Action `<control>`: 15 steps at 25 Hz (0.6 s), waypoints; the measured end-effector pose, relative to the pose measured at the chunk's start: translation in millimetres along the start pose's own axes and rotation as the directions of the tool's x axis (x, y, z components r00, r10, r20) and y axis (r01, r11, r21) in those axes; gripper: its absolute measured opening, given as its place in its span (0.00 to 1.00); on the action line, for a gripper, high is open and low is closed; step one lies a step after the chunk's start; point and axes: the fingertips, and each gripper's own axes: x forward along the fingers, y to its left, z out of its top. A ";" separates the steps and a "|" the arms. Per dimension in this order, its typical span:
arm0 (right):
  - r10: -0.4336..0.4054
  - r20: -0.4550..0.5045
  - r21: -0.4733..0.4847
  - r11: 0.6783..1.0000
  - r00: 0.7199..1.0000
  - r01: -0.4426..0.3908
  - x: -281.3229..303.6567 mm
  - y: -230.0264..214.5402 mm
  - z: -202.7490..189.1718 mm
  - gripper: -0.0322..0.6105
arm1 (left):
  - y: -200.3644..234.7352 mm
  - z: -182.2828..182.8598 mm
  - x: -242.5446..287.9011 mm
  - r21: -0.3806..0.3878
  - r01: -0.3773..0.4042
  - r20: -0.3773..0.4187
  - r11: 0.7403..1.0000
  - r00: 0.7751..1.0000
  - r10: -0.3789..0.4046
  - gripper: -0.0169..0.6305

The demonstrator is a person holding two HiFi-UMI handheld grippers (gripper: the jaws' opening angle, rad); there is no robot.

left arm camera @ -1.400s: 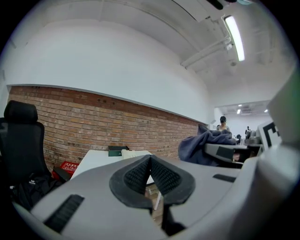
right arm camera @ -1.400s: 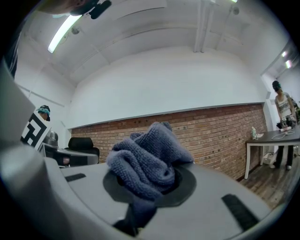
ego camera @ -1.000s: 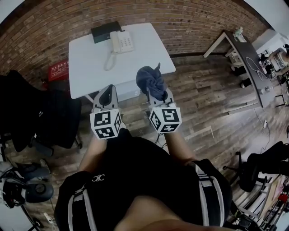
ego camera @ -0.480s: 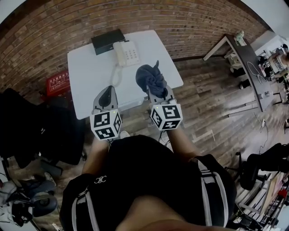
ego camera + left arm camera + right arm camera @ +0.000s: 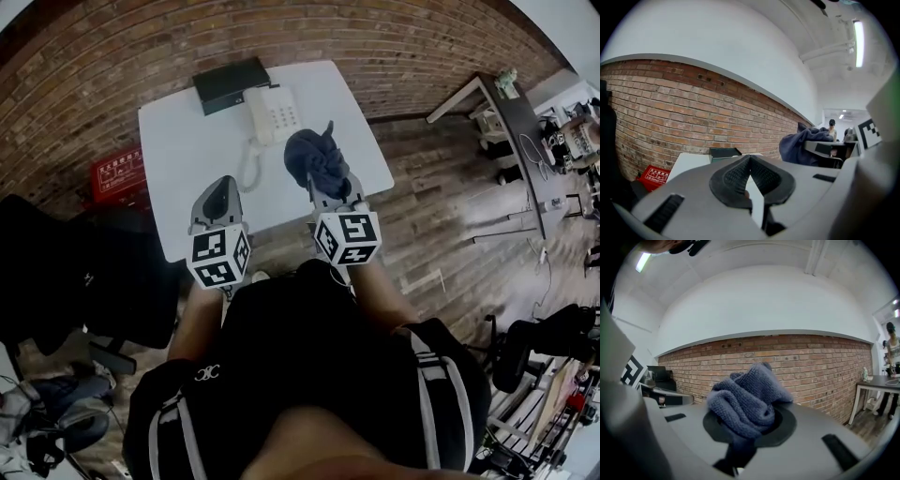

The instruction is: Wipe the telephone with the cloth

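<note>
None of the wiping appears done, judged from how things lie. The cloth, a dark blue bunched towel, is clamped between the jaws of the right gripper. The right gripper view confirms the grip, with the cloth bulging up and out over the pads. It is held in the air above the near part of the counter.

The telephone sits toward the far edge of the white counter, handset in its cradle, just beside a black box on its left. Its coiled cord trails toward the near edge. In the head view the cloth lies near the telephone's near-right corner, but is not touching it so far as I can tell.

The left gripper is held at the counter's near edge, well short of the telephone. The left gripper view shows its jaws together at the tips with nothing between them. The black box and a strip of counter show beyond.

Assessment: cloth pickup complete; approach to the telephone is the step in hand. Outstanding: bring the cloth down onto the telephone and pass it over the handset, keypad and sides. Risk noted: the telephone looks light and, unsteadied, may slide under the wipe. The empty left gripper is available to brace it.
</note>
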 end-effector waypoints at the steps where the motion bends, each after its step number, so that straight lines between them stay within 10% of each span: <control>1: 0.002 -0.004 0.007 1.000 1.000 -0.002 5.6 -2.0 -1.3 0.11 | 2.5 -0.4 4.0 0.000 -0.005 -0.006 1.000 1.000 0.005 0.03; 15: 0.134 -0.047 0.006 0.991 0.990 -0.134 125.8 -33.9 -6.3 0.11 | 41.1 16.2 53.4 0.002 -0.169 -0.025 0.986 0.985 0.169 0.03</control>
